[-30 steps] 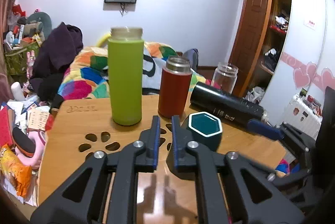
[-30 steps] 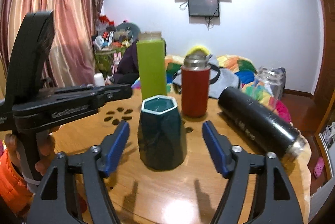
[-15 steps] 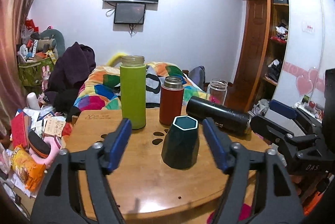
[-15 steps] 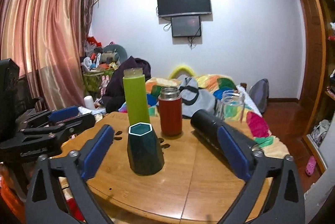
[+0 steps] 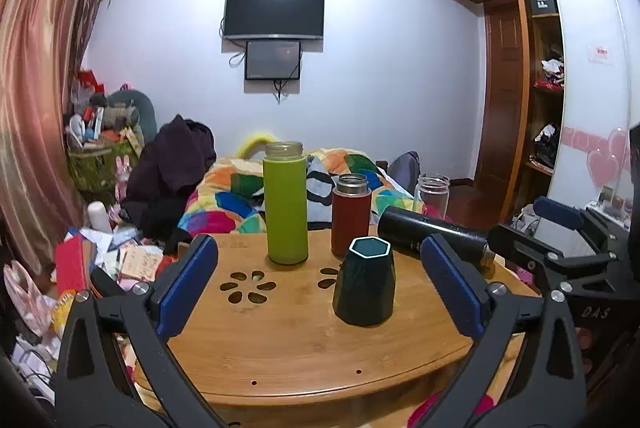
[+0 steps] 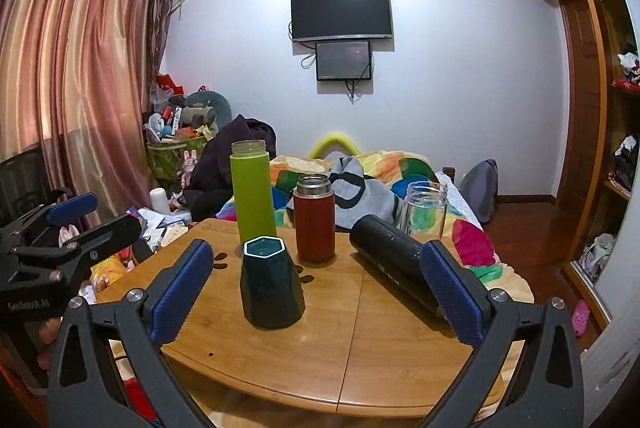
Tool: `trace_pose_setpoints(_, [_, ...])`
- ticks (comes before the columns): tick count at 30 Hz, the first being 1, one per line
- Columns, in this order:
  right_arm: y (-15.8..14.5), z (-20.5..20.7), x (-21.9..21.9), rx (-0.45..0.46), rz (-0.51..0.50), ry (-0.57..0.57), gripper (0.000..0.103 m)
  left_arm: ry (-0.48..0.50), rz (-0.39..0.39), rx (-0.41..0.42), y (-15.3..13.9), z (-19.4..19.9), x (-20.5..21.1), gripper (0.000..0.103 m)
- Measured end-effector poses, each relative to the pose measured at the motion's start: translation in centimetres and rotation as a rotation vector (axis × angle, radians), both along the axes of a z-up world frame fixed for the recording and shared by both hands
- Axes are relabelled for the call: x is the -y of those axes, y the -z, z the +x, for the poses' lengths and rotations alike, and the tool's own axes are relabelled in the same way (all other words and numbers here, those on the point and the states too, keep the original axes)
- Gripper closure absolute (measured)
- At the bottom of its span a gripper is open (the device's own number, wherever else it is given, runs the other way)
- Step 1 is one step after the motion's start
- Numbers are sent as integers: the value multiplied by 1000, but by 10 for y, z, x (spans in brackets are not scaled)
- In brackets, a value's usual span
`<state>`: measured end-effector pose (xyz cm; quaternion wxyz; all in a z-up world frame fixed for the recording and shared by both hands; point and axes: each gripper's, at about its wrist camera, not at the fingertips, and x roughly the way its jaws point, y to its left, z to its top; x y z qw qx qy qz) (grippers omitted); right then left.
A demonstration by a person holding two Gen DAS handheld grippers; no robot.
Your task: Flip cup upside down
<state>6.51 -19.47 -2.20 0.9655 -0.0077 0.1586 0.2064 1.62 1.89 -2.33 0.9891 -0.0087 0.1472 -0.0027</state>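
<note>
Five containers share a round wooden bench [image 5: 280,340] in a cluttered bedroom with a wall television [image 6: 340,12] and a quilted bed [image 6: 400,167] behind. Upright near the bench's middle, mouth up, stands the dark green cup [image 5: 365,280], apart from both tools. Left tool [image 5: 320,282] and right tool [image 6: 316,286] gape wide, holding nothing. Part of the lying black bottle [image 6: 386,252] hides behind a right pad.

Both grippers are held level and side by side — the left gripper [image 5: 320,284] with jaws spread wide, the right gripper [image 6: 316,284] likewise spread, nothing gripped.
</note>
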Motion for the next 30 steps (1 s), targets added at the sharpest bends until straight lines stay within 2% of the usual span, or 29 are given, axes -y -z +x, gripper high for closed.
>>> trace_pose_setpoints(4, [-2,-4,1,7,6,-2,0,-3,22,17,0,-7,5,0])
trace_pose_setpoints(30, [-4,-7,1,-9,33,-18,0,0,12,5,5,-7,4,0])
